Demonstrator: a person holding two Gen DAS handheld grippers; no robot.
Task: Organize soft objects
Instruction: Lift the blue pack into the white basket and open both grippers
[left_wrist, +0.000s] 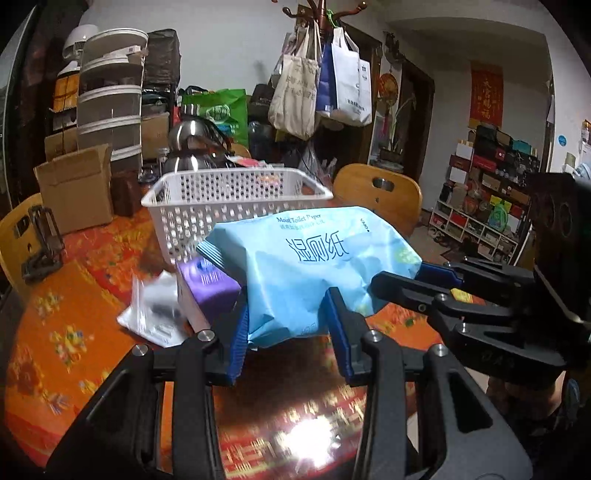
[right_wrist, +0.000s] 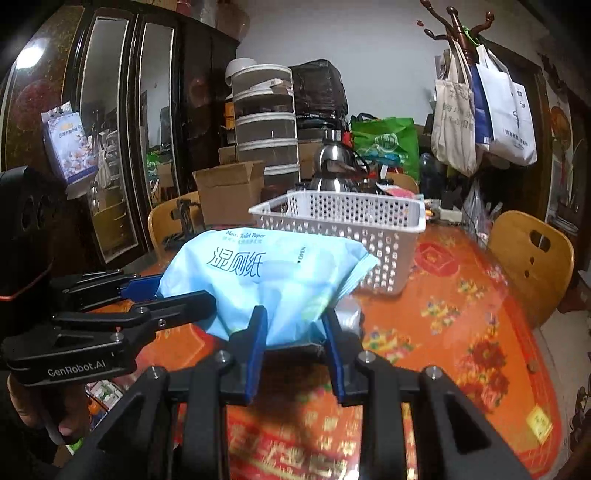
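Note:
A light blue pack of wet toilet paper (left_wrist: 314, 266) (right_wrist: 258, 273) hangs above the orange tablecloth, held by both grippers at once. My left gripper (left_wrist: 288, 325) is shut on its near edge, blue pads pressing into the wrapper. My right gripper (right_wrist: 294, 321) is shut on the pack's other end and shows from the side in the left wrist view (left_wrist: 397, 275). The left gripper (right_wrist: 184, 290) enters the right wrist view from the left. Just behind the pack stands a white perforated basket (left_wrist: 236, 199) (right_wrist: 332, 218). A purple tissue pack (left_wrist: 210, 284) lies on the table below and left.
A clear plastic bag (left_wrist: 155, 310) lies beside the purple pack. A cardboard box (left_wrist: 77, 188), a steel kettle (left_wrist: 192, 144) and stacked containers (left_wrist: 110, 92) crowd the table's far side. Wooden chairs (left_wrist: 380, 192) (right_wrist: 535, 258) ring the table. A dark stand (left_wrist: 40, 240) sits at the left.

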